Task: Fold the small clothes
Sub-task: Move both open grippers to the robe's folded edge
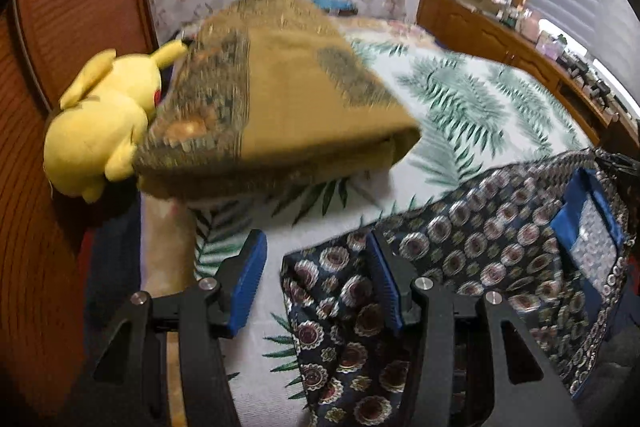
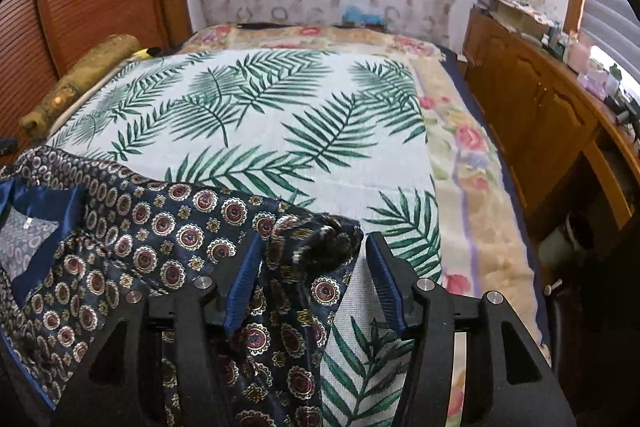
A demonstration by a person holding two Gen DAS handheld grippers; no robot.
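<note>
Two grippers, fingers (image 1: 250,291) apart — navy patterned garment (image 2: 168,227) loose between | yellow plush (image 1: 100,123), mustard cloth (image 1: 288,99) beyond.

Glossy satin patterned garment (image 2: 160,223), matt woven leaf-print bedspread (image 2: 280,131), plush yellow toy (image 1: 100,123), ribbed wooden door (image 1: 68,7).

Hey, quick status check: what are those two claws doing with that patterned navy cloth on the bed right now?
Left gripper open, cloth edge between fingers. Right gripper open, over bunched corner. Navy patterned garment on leaf-print cover, unfolded. Mustard cloth and yellow plush close by.
</note>
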